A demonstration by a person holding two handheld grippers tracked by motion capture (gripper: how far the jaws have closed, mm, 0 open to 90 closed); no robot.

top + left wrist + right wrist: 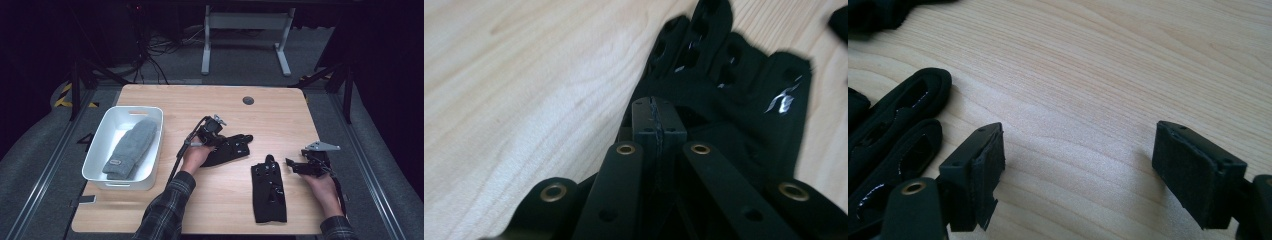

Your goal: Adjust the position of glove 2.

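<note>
A black glove (236, 148) lies mid-table with its fingers pointing right. My left gripper (223, 141) sits at its cuff end; in the left gripper view the jaws (658, 117) are pressed together on the glove's (734, 75) palm, pinching its cloth. A second black glove (269, 192) lies flat nearer the front edge, fingers pointing away. My right gripper (292, 166) rests just right of it, open, with bare wood between its pads (1083, 165). That glove's fingers (893, 135) show at the left of the right gripper view.
A white bin (120, 182) stands at the table's left and holds a grey knitted mitten (131, 147). A dark round grommet (248, 100) sits near the far edge. White desk legs (245, 35) stand on the floor beyond.
</note>
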